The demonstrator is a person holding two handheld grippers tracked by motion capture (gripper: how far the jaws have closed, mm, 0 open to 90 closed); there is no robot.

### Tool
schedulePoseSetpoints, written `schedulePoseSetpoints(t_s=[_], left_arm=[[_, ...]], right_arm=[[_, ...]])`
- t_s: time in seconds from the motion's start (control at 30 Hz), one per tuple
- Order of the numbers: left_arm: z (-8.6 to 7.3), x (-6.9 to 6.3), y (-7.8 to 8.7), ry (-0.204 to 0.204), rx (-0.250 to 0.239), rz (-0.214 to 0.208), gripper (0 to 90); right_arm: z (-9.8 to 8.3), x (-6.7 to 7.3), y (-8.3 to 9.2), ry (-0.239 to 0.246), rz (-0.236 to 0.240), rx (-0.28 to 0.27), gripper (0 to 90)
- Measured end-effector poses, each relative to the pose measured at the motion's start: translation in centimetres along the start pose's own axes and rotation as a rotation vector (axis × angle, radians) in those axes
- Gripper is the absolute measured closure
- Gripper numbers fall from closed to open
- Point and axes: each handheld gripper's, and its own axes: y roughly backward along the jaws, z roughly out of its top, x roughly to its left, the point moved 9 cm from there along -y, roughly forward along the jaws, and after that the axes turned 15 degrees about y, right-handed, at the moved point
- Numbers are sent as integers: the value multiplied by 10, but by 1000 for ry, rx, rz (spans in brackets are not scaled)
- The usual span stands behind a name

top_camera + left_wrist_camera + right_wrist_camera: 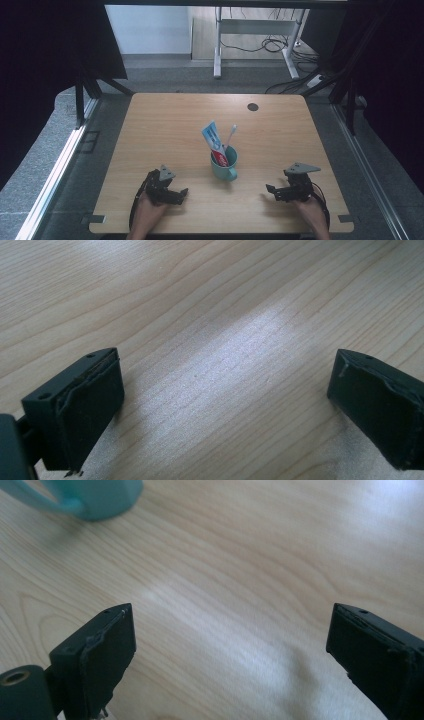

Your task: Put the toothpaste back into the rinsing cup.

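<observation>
Down at the near edge of the wooden table (pixel 150 120), both hands are in and both tools sit low over the boards. The left gripper (pixel 181 193) rests near the front left, and in the left gripper view (pixel 222 405) its jaws stand wide apart with nothing but bare wood grain between them. Over on the other side, the right gripper (pixel 270 189) mirrors it, jaws facing inward toward the middle; the right gripper view (pixel 230 655) has them spread wide too, empty, wood between.

Now the centrepiece: a teal mug (pixel 224 165) with a handle, standing upright just beyond the line of the two tools and between them, a touch nearer the left one. It is apart from both, touched by neither. In the right gripper view the mug's base and handle (pixel 85 497) peek in at the top left corner, ahead of the jaws.

Leaning out of the mug: a toothpaste tube (pixel 214 141) in blue, white and red, tilted left, and a white toothbrush (pixel 230 134) angled right.

Farther back, a small dark round disc (pixel 252 106) lies near the far edge.
</observation>
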Motion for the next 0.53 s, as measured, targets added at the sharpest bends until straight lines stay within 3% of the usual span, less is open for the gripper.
schedulePoseSetpoints(t_s=[0.23,0.53], left_arm=[[0,0,0,0,0,0,14],[0,0,0,1,-1,0,15]], right_arm=[[-22,-3,-5,-6,-28,30,37],[-25,-4,-4,5,-61,34,53]])
